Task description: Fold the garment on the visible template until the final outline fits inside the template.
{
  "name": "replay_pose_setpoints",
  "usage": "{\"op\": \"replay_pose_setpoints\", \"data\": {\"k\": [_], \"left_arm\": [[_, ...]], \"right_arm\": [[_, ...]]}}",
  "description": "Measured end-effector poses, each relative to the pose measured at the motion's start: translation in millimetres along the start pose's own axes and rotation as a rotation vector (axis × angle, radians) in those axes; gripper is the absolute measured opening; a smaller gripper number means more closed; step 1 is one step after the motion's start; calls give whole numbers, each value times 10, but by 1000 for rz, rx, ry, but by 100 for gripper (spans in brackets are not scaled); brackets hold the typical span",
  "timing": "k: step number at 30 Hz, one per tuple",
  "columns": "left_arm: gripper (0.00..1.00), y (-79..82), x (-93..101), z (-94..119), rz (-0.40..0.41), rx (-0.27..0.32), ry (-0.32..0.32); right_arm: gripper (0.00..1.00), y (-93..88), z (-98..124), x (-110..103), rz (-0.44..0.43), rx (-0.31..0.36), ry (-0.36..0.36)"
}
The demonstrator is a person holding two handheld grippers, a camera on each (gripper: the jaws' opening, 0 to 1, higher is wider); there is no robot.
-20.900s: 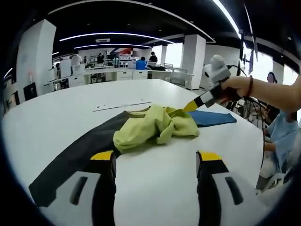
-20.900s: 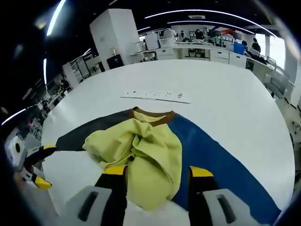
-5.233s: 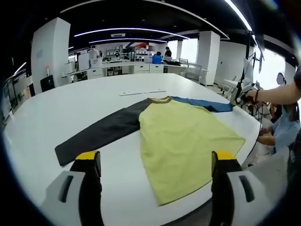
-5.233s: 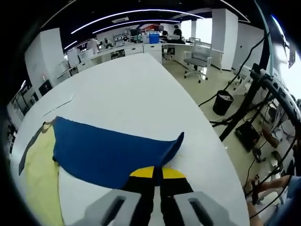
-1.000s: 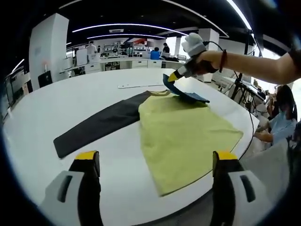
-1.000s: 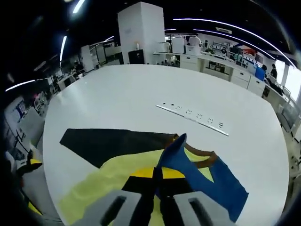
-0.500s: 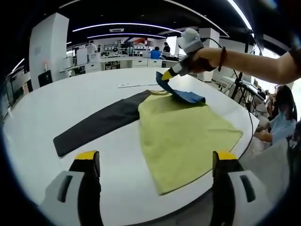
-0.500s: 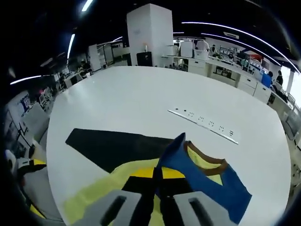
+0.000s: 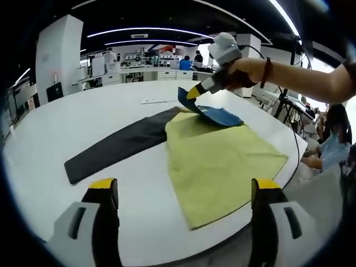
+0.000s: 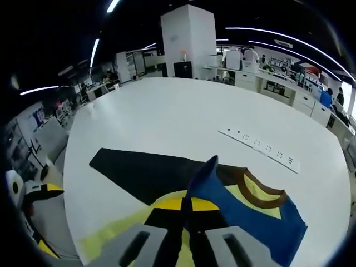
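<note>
The garment (image 9: 222,158) lies flat mid-frame on the surface (image 9: 83,125). My right gripper (image 10: 187,208) pinches the blue sleeve (image 10: 250,225) over the yellow body; my left gripper (image 9: 183,192) waits, jaws spread. I should lay it smooth, cuff inside the outline.

A long white strip with small dark marks (image 10: 260,147) lies flat on the round white table (image 10: 167,111), toward its far edge. Beyond the table stand a broad white square pillar (image 10: 189,41), white desks with equipment (image 9: 139,73), and bright curved ceiling light strips (image 9: 144,30). A seated person in light blue (image 9: 334,144) is off the table's right edge.
</note>
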State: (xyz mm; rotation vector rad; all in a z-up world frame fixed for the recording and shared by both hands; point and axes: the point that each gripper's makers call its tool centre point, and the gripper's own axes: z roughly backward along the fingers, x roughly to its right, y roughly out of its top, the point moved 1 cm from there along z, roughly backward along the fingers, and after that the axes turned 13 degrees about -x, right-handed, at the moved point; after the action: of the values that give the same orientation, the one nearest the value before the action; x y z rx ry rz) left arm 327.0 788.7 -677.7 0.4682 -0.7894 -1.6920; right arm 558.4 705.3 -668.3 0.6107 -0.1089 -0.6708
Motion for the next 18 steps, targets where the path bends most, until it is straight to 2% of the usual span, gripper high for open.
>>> {"op": "replay_pose_setpoints", "data": {"k": [12, 18], "left_arm": [[97, -20, -1, -5, 5, -2, 0], [98, -59, 11, -4, -10, -12, 2]], "right_arm": [[0, -180, -210, -124, 60, -48, 10], [0, -206, -350, -225, 83, -43, 36]]}}
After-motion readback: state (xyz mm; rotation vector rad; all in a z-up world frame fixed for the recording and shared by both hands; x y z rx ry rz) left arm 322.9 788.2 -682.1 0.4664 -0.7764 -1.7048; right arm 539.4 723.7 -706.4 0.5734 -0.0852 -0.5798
